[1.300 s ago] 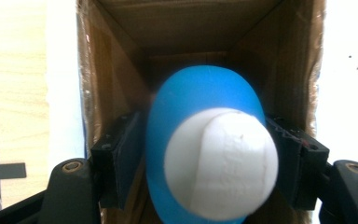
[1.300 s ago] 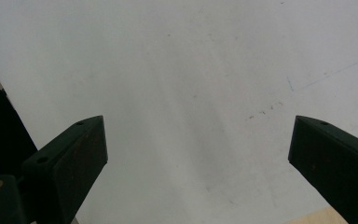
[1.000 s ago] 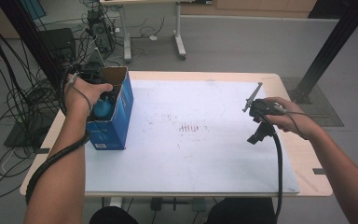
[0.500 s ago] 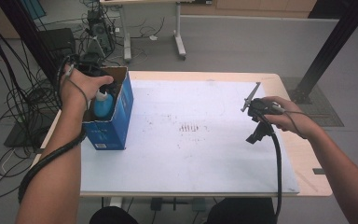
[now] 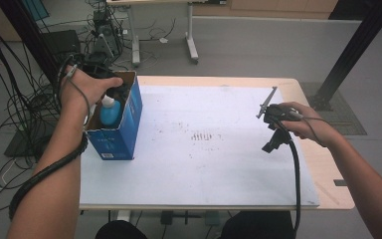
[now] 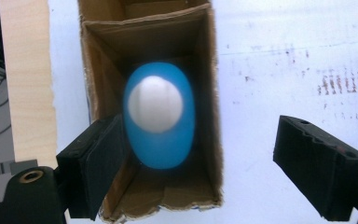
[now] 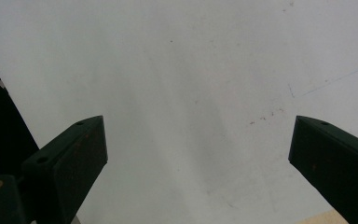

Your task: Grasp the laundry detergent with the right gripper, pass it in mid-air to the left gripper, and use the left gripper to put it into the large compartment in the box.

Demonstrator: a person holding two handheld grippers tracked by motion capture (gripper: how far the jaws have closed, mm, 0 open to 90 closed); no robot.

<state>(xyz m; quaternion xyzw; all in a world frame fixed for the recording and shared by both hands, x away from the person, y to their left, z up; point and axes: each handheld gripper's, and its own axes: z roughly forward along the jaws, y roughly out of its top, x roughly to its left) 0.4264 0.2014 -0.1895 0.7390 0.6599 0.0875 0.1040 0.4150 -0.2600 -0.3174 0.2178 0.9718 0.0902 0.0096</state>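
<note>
The blue bottle (image 6: pixel 159 122) with a white cap (image 6: pixel 154 103) stands upright inside the open blue cardboard box (image 5: pixel 127 119), which sits at about 9 o'clock on the table (image 5: pixel 219 174), on its white sheet. The left hand-held gripper (image 6: pixel 205 168) hangs directly above the box; its jaws have just been opening and now stand wide, clear of the bottle, which sits below between them, nearer the left one. The right hand-held gripper (image 5: pixel 273 127) is held at about 3 o'clock over the sheet, well apart from the box, jaws spread wide with nothing between them
</note>
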